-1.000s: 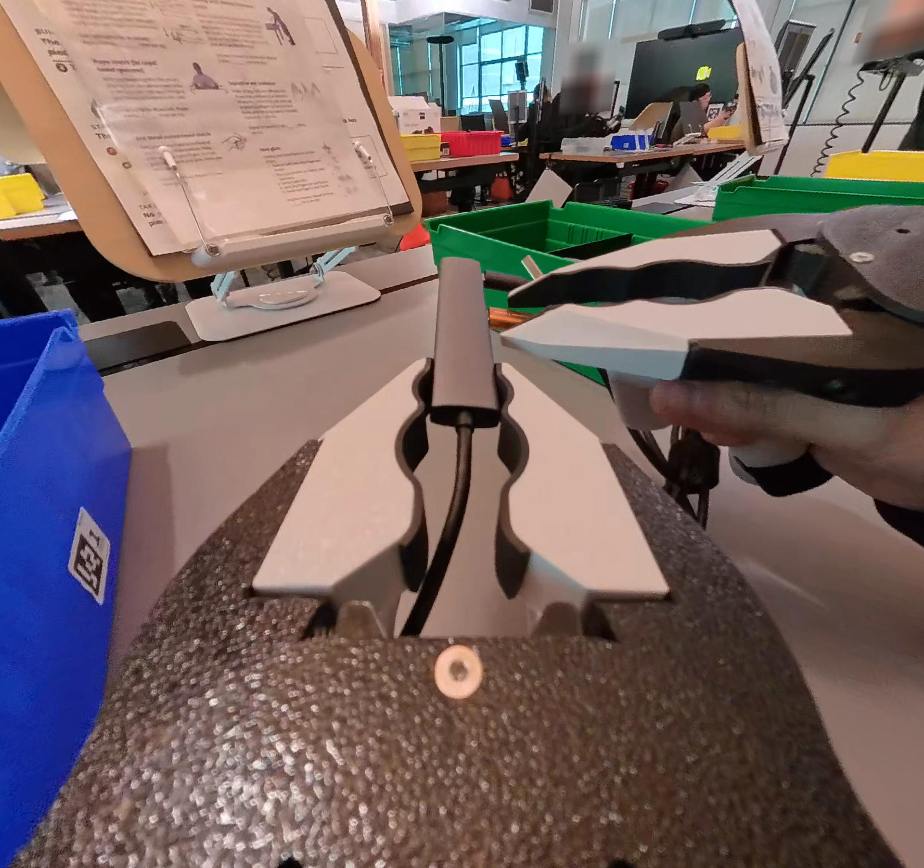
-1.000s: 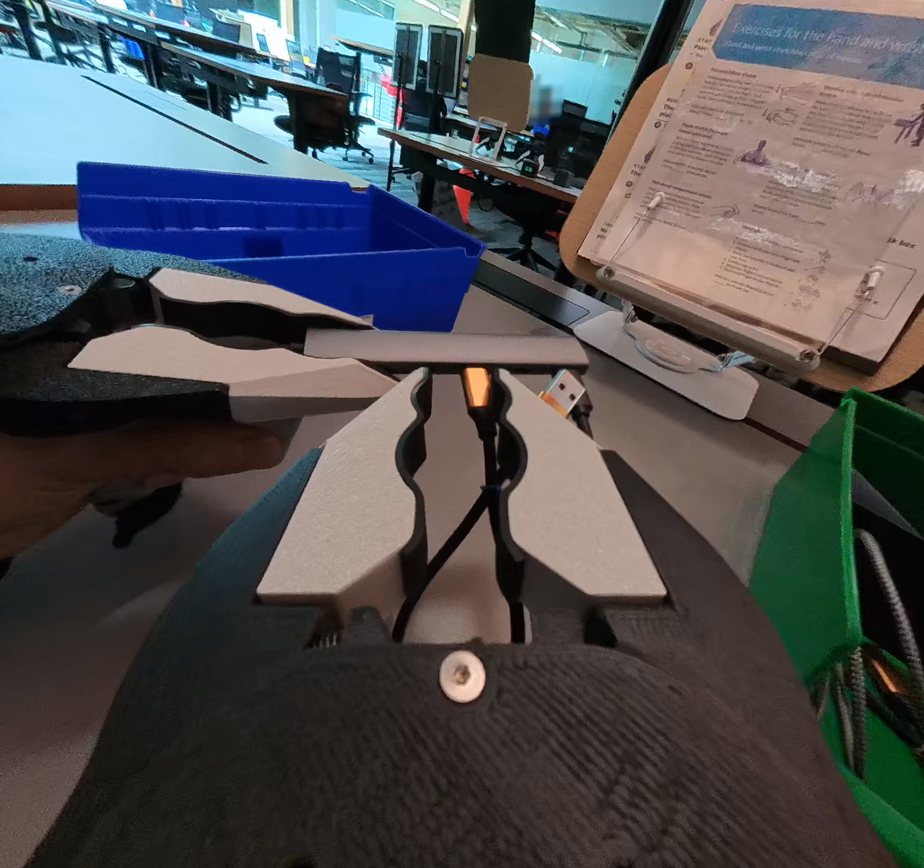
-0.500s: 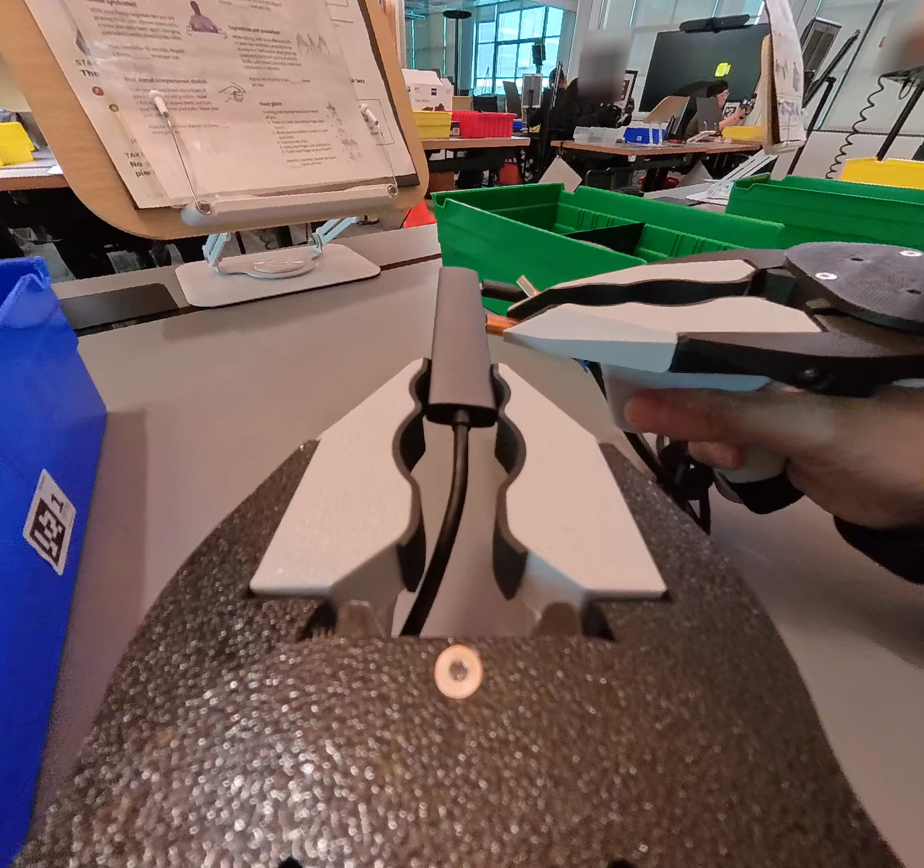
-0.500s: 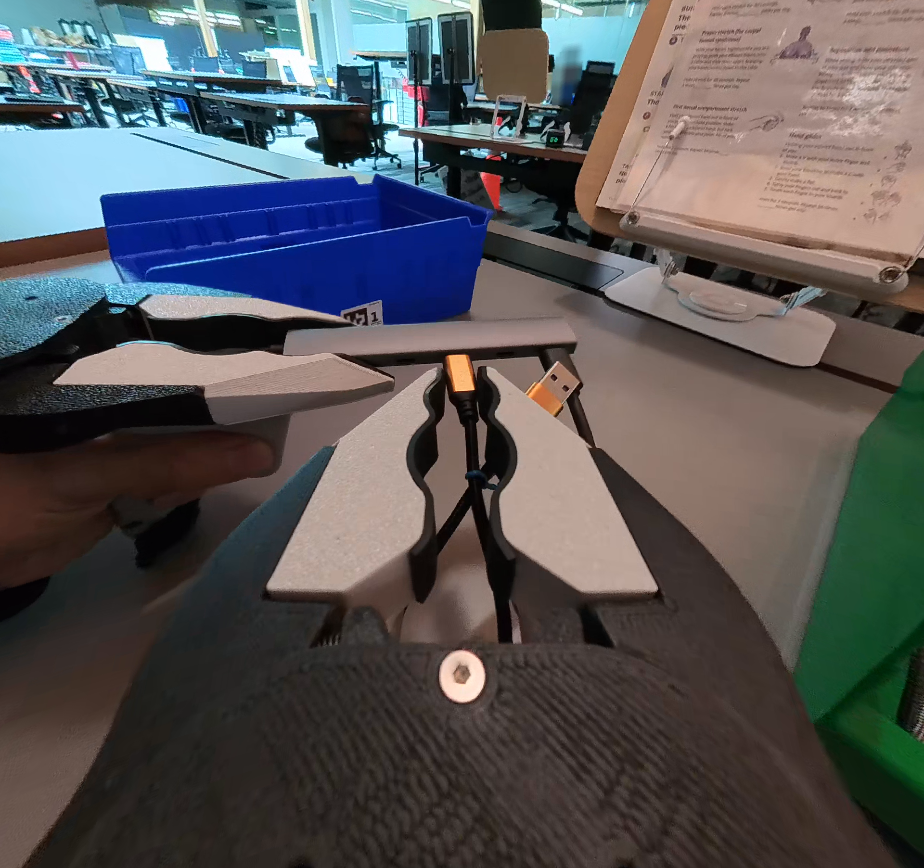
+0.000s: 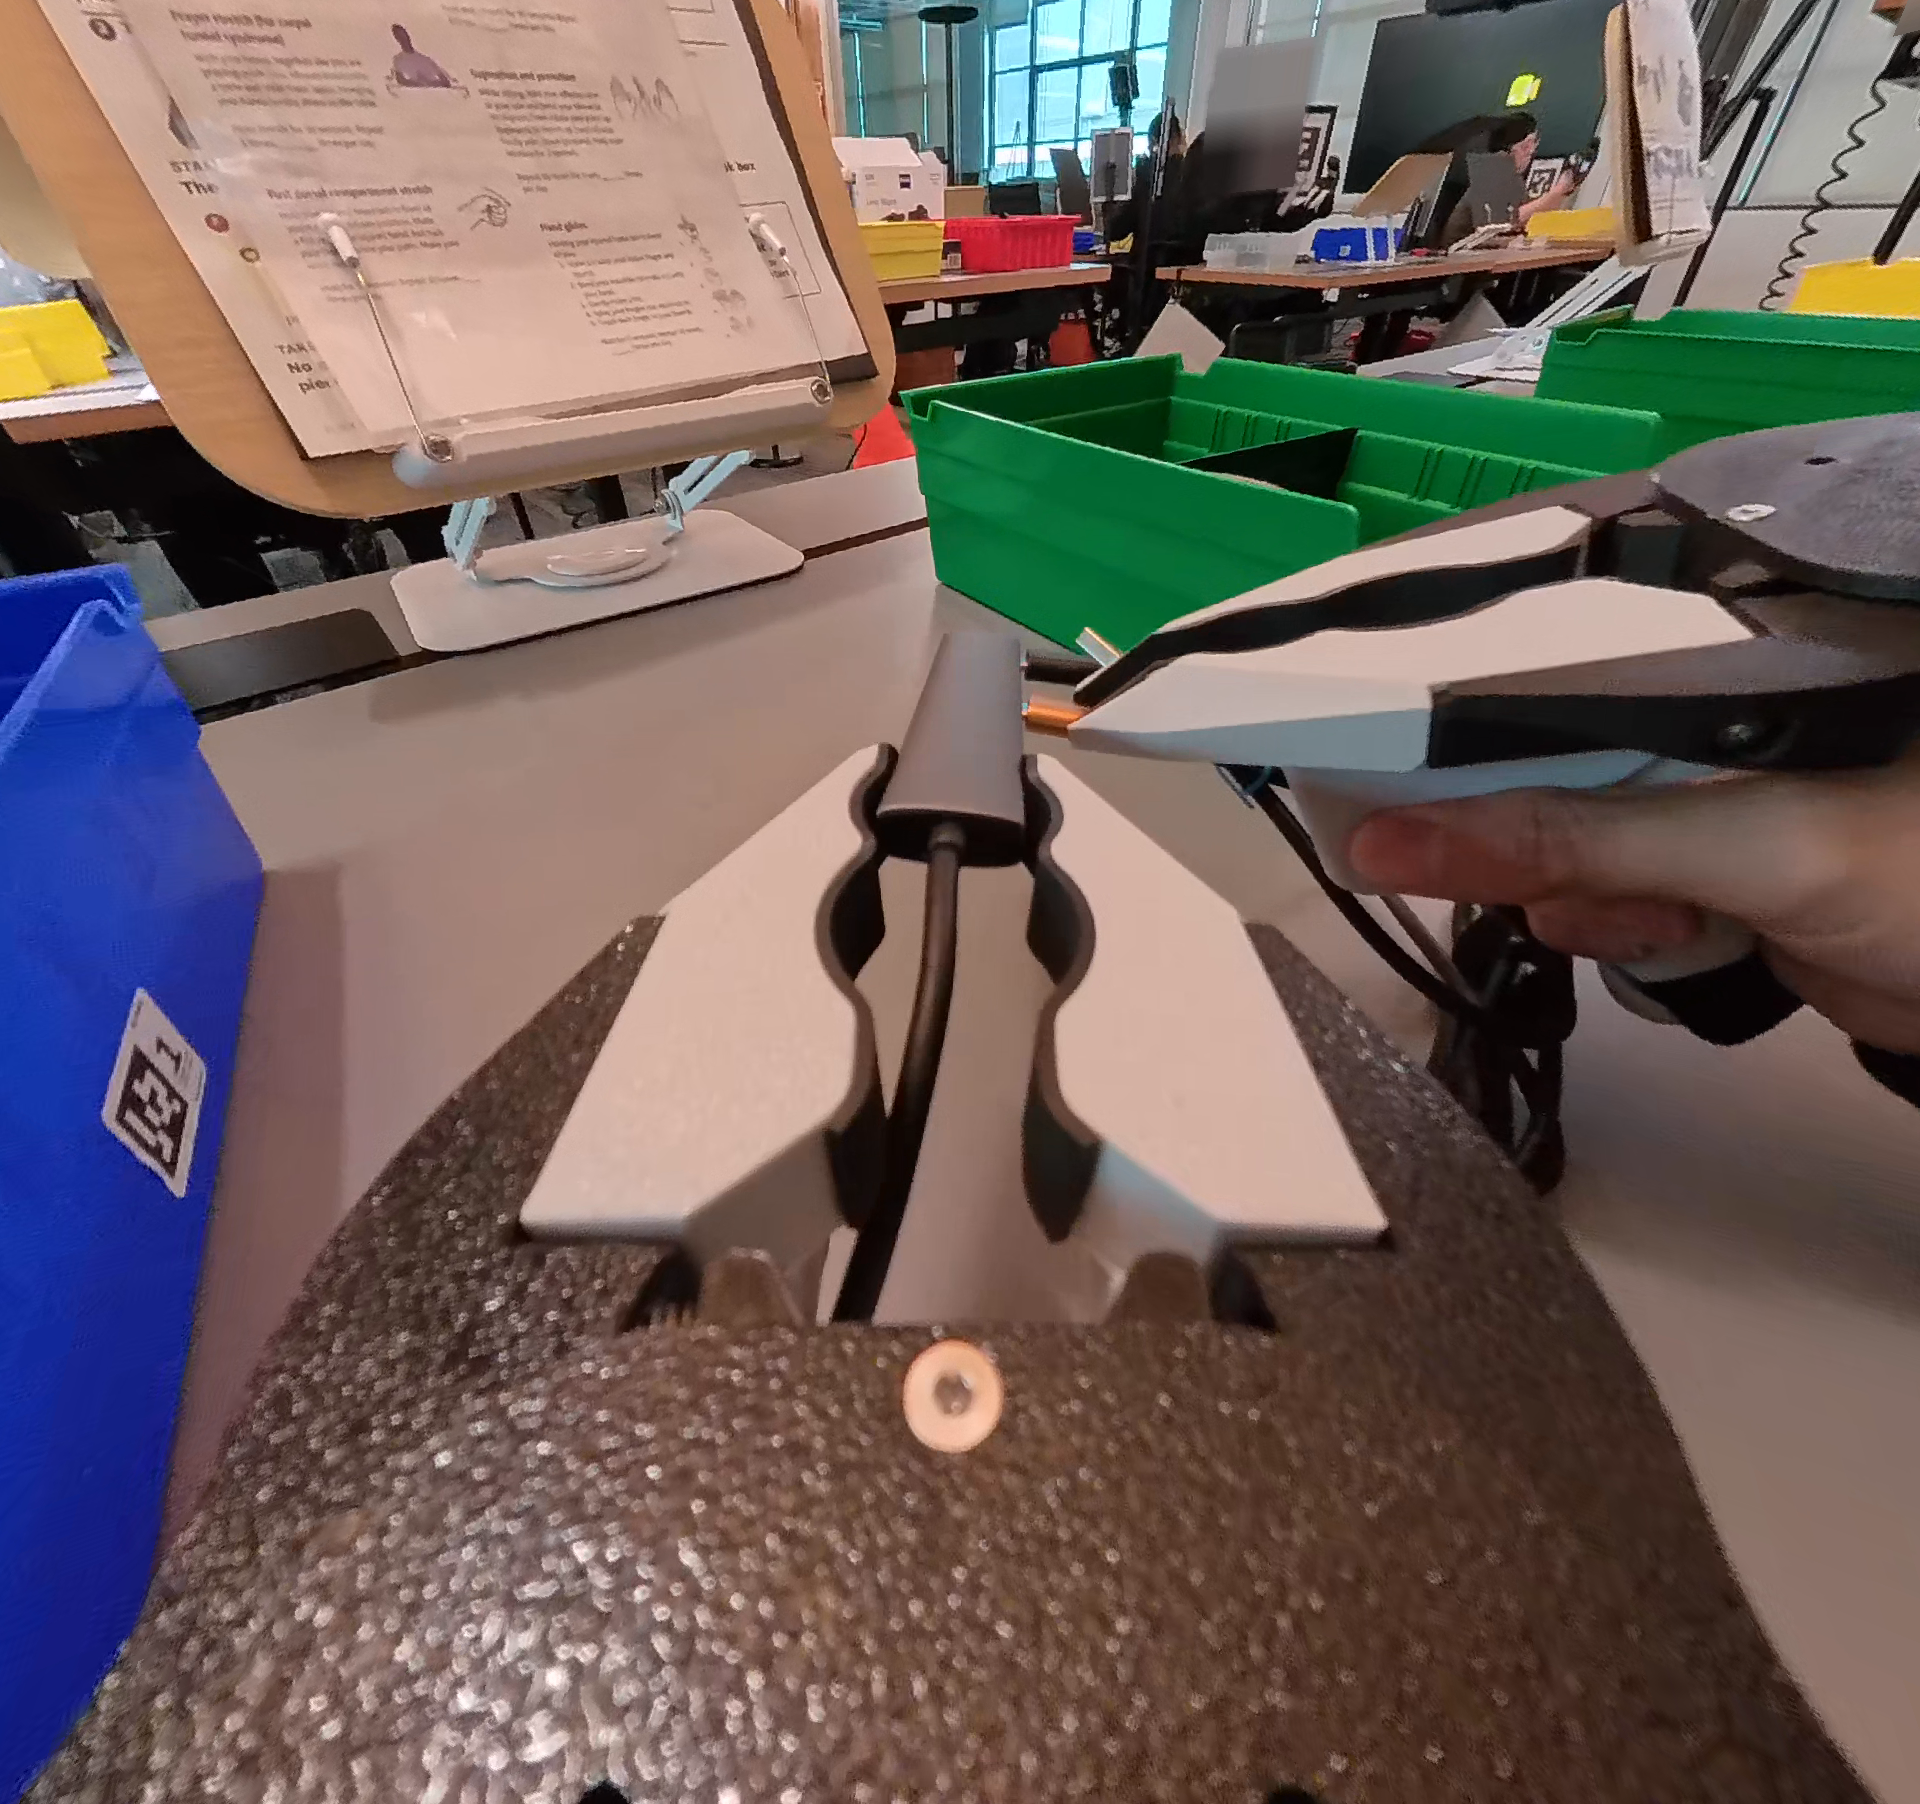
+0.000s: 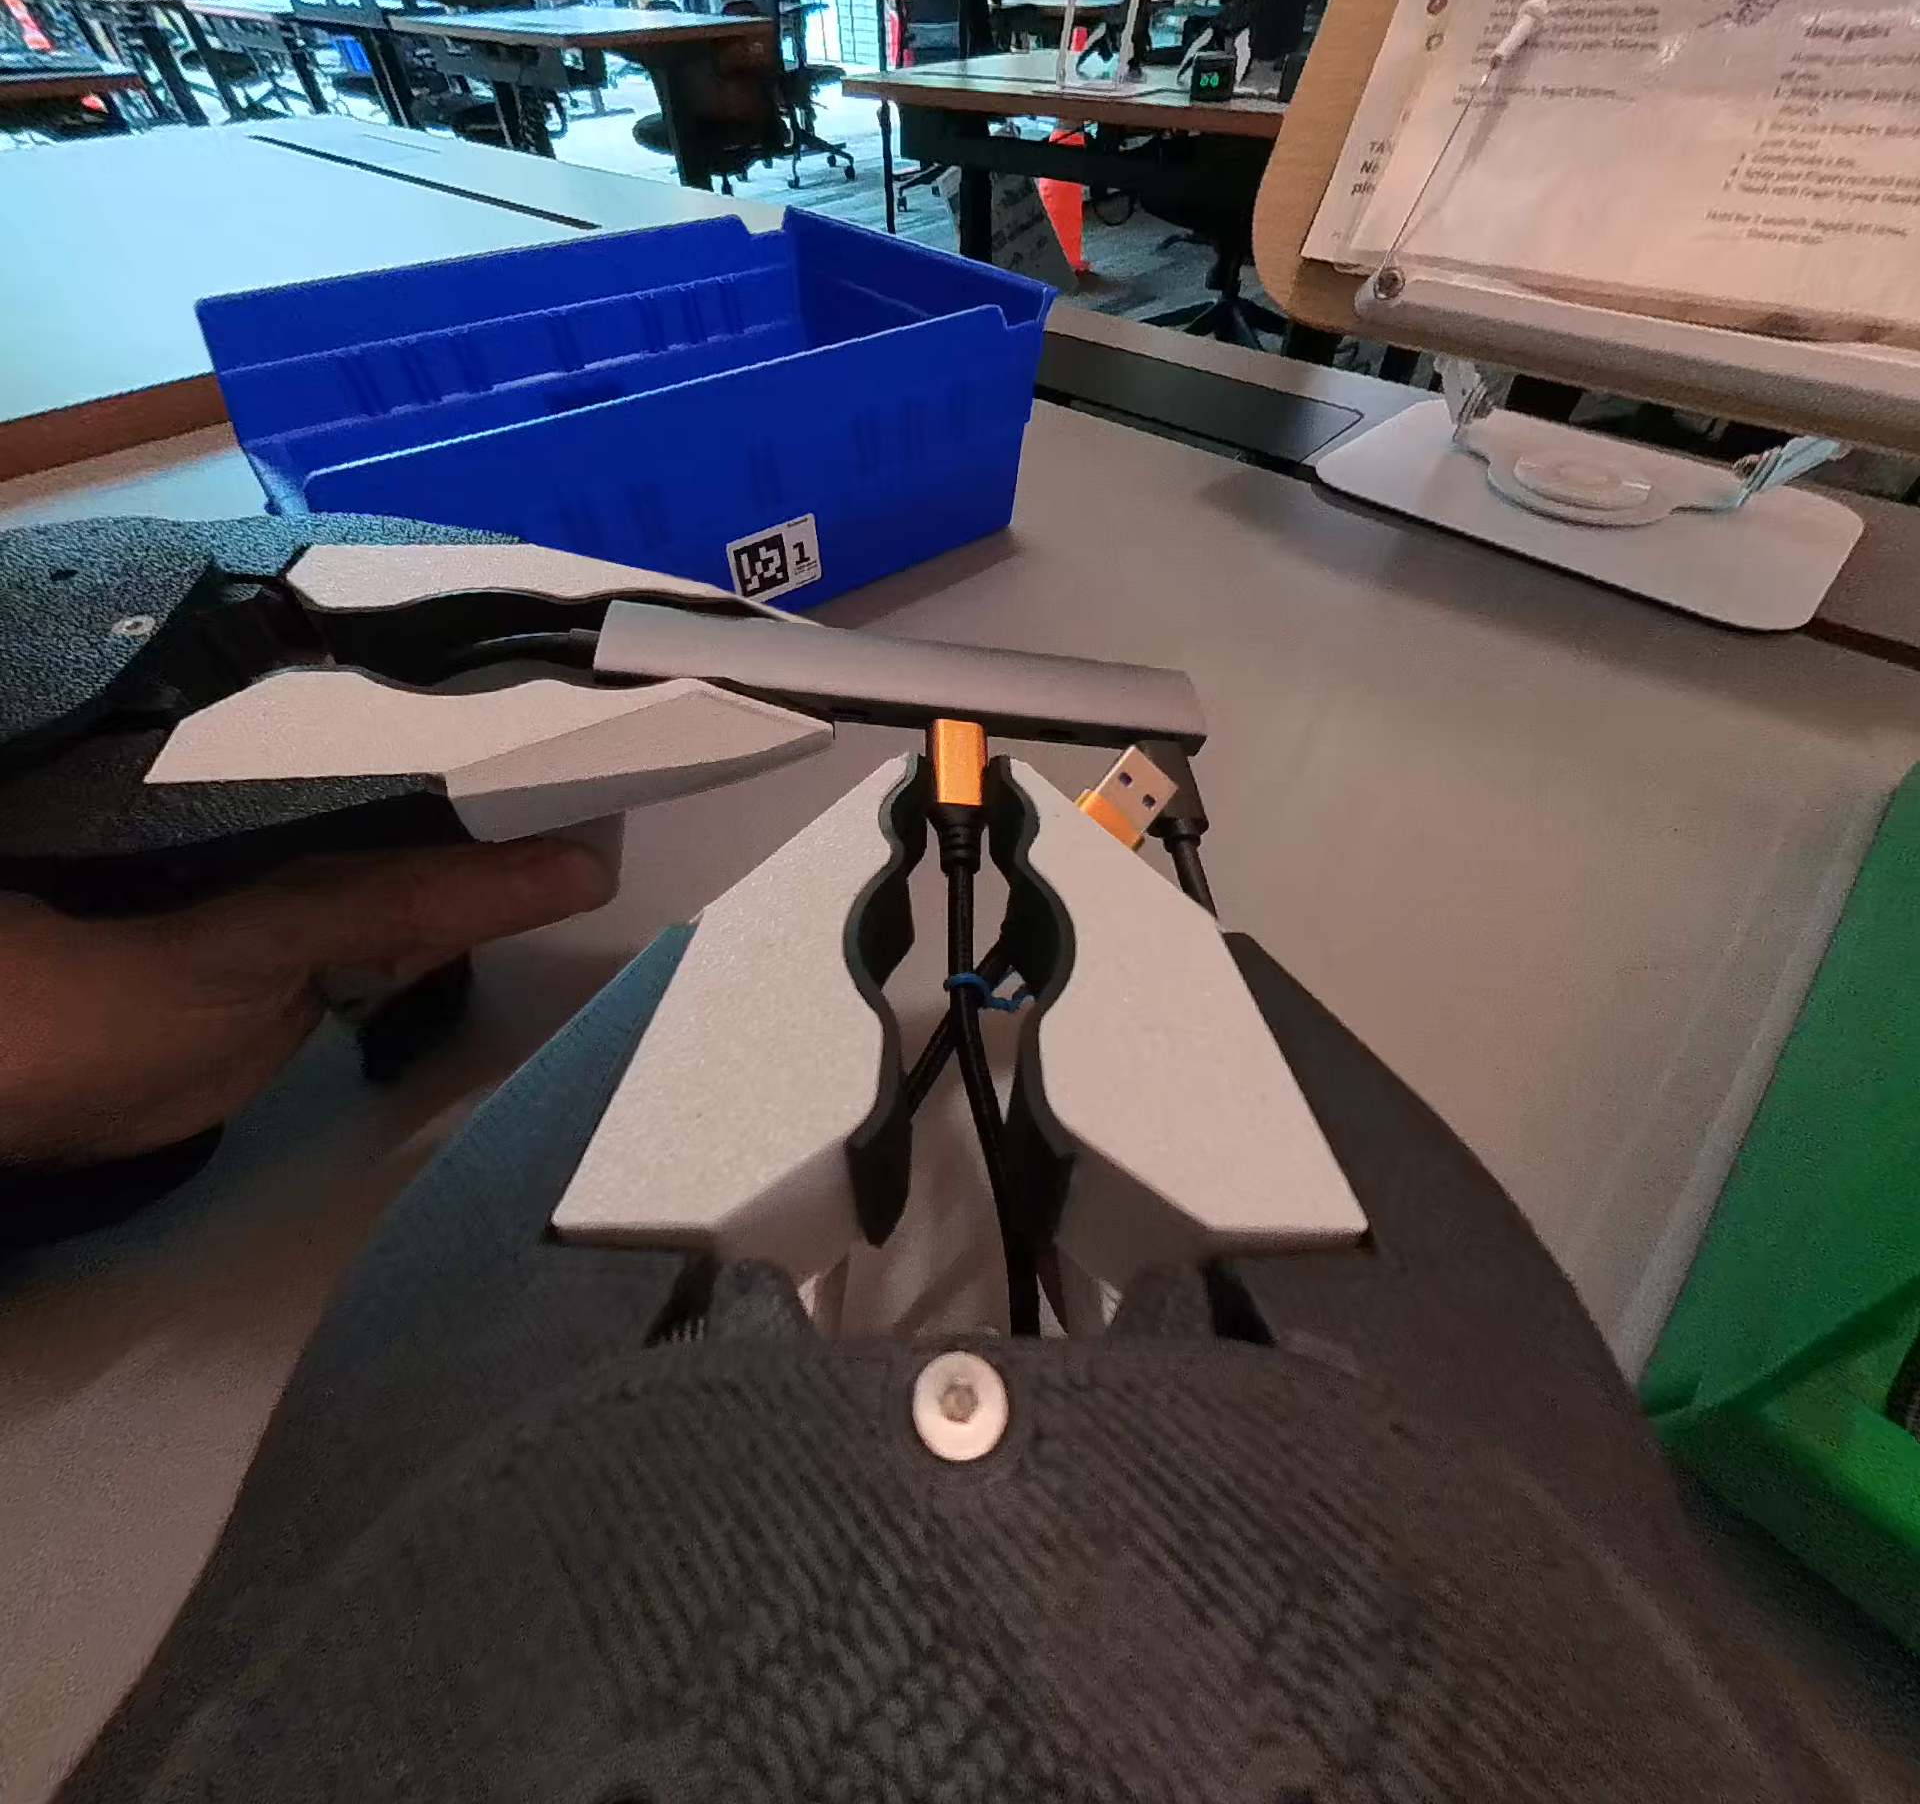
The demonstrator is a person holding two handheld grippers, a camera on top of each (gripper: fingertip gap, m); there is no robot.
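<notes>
My left gripper (image 5: 956, 778) is shut on one end of a slim grey hub (image 5: 961, 715), whose black lead runs back between the fingers. The hub also shows in the right wrist view (image 6: 904, 668), lying crosswise, held by the left gripper (image 6: 748, 684). My right gripper (image 6: 958, 783) is shut on the orange plug (image 6: 956, 762) of a black braided cable, and the plug's tip meets the hub's side. A second orange plug (image 6: 1127, 798) hangs loose to the right. In the left wrist view the right gripper (image 5: 1086, 705) comes in from the right.
A blue bin (image 6: 623, 404) stands at the left on the grey table (image 6: 1403, 767); it also shows in the left wrist view (image 5: 94, 923). A green bin (image 5: 1195, 497) stands at the right. A document stand (image 5: 468, 227) with a printed sheet is behind. A bundle of black cable (image 5: 1496, 1027) hangs under the right gripper. Both grippers' tips are close together, under 4 cm apart.
Both grippers have dropped closer to the table. The orange plug has moved up to the hub's side and now meets it. The hub now slopes down to the right.
</notes>
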